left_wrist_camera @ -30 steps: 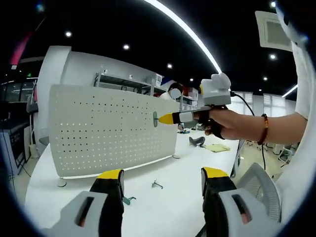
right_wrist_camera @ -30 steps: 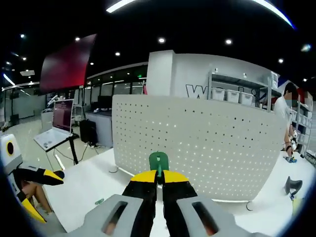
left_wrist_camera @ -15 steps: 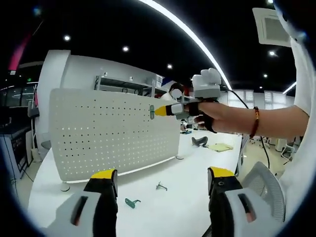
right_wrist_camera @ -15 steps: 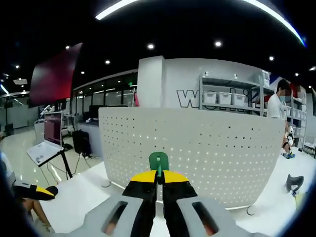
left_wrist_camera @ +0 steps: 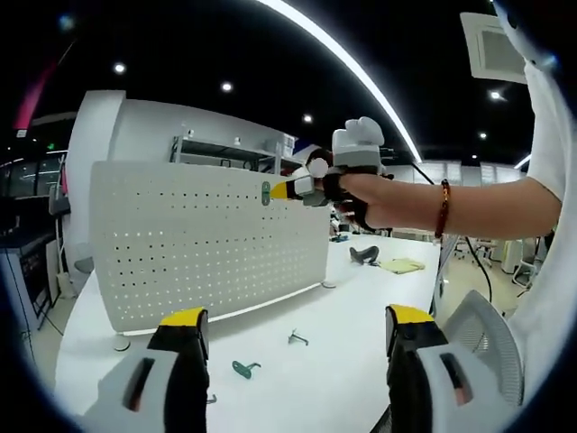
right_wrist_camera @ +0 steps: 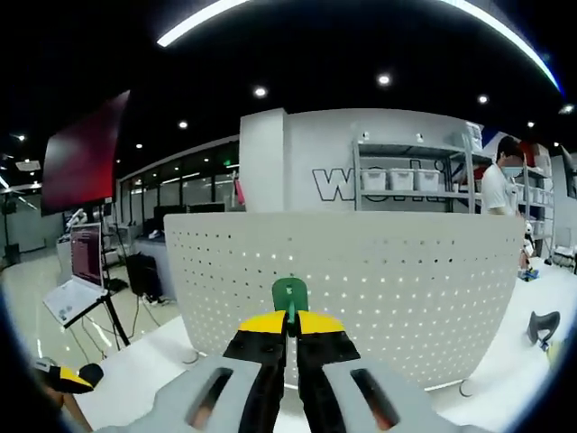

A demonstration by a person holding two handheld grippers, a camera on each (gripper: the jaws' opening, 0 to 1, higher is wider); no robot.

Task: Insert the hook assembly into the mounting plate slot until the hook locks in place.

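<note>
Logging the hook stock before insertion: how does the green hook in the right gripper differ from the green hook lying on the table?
The held hook is clamped in the shut right gripper, raised near the top of the pegboard; the table hook lies loose on the white table, ungripped, ahead of the open left gripper. Both look green.

Left tool [left_wrist_camera: 288, 329] agape, right tool [right_wrist_camera: 289, 317] raised — seemingly clamped

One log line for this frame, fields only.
right tongs: shut on green hook | near pegboard top | left tongs: open | spare hooks on table
</note>
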